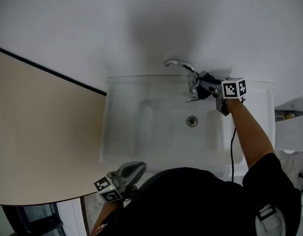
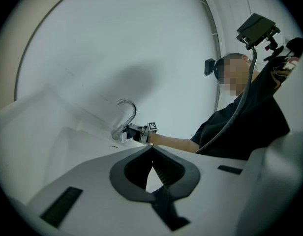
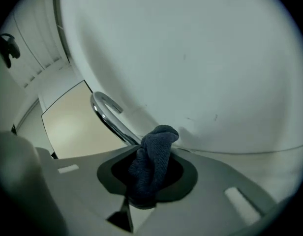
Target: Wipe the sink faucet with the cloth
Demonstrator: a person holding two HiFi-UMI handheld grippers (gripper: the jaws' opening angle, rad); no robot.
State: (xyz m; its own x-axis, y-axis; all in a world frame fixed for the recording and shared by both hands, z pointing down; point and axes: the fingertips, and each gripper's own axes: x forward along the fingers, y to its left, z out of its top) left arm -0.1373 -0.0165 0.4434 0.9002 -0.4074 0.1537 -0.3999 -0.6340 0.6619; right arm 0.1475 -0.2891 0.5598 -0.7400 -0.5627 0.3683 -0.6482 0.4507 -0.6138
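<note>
Partway at best: jaws of the right gripper (image 1: 209, 87) pinching the dark blue cloth (image 3: 154, 159) at the base of the chrome faucet (image 1: 180, 64) on the back edge of the sink (image 1: 121, 132), jaws of the left gripper (image 1: 136, 169) pressed together by its front edge, curved spout seemingly left to wipe.

Nothing readable here, honestly. The marker cube (image 1: 234, 88) by the faucet (image 1: 187, 67) and the second marker cube (image 1: 107, 190) down at the near edge of the sink (image 1: 117, 132) only carry black-and-white square patterns, no letters or digits. I can't make out any brand mark on the faucet, there's no tag or print showing on the cloth (image 3: 154, 161), and the sink is plain white.
</note>
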